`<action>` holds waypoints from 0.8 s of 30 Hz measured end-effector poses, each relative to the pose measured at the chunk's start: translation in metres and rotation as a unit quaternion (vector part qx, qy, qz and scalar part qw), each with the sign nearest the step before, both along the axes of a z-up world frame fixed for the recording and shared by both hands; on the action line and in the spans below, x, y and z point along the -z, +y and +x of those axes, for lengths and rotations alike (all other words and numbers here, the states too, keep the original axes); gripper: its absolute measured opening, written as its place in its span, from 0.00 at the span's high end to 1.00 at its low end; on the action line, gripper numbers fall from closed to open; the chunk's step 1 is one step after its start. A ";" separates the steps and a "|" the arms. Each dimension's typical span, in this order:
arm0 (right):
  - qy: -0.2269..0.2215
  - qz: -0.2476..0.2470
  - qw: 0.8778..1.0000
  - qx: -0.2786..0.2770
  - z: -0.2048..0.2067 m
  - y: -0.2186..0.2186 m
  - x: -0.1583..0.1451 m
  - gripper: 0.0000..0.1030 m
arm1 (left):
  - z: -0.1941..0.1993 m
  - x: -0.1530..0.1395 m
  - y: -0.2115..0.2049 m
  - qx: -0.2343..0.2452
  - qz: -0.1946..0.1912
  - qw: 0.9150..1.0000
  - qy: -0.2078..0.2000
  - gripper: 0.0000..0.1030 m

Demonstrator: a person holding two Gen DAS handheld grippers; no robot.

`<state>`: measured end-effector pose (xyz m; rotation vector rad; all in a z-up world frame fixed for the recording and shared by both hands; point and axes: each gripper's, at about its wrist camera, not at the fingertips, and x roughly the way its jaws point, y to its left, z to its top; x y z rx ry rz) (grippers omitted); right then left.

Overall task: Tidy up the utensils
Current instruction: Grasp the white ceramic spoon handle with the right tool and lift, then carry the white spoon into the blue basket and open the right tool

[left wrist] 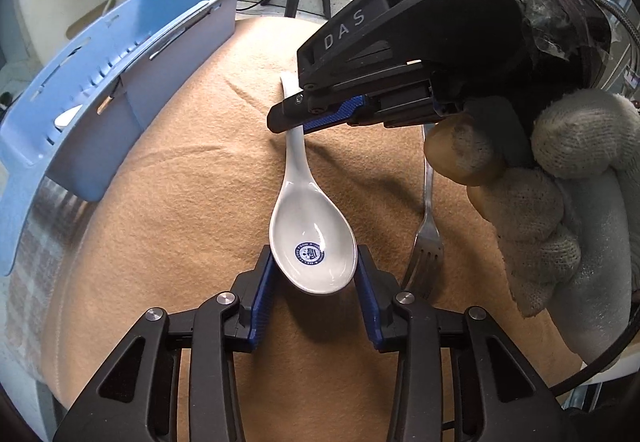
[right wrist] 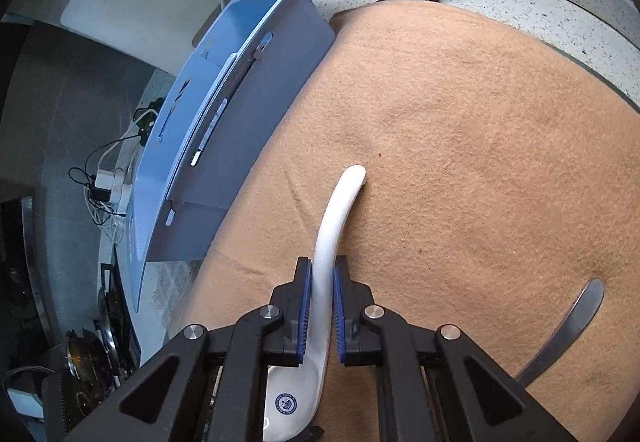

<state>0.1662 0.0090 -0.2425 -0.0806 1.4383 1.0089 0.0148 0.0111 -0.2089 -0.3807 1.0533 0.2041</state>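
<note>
White ceramic spoon (left wrist: pixel 308 230) lies on the tan cloth (left wrist: pixel 180 202) covering the counter, bowl facing up, blue round logo in the bowl.

Right hand-held gripper (right wrist: pixel 320 306) is pinching the spoon's handle: both blue pads (right wrist: pixel 305 302) pressed against the sides of the handle about midway along it. Handle tip sticks out past the fingertips and curves up, clear of the pads. A gloved hand (left wrist: pixel 552 210) holds this gripper.

Left hand-held gripper (left wrist: pixel 314 270) straddles the spoon bowl, partly spread. Its blue pads (left wrist: pixel 265 302) sit right at the bowl's two sides; can't tell if they actually press on it or just flank it.

Metal fork (left wrist: pixel 426 238) lies on the cloth just beside the spoon, on its right in the left wrist view, roughly parallel, not touching it.

Blue utensil organizer (left wrist: pixel 120 54) stands at the cloth's far left edge, well apart from the spoon, slots along its top.
</note>
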 end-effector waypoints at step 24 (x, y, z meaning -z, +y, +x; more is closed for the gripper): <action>-0.006 0.059 0.995 0.085 -0.015 0.038 -0.074 0.91 | -0.027 -0.065 0.086 0.079 -0.002 0.994 -0.070 0.65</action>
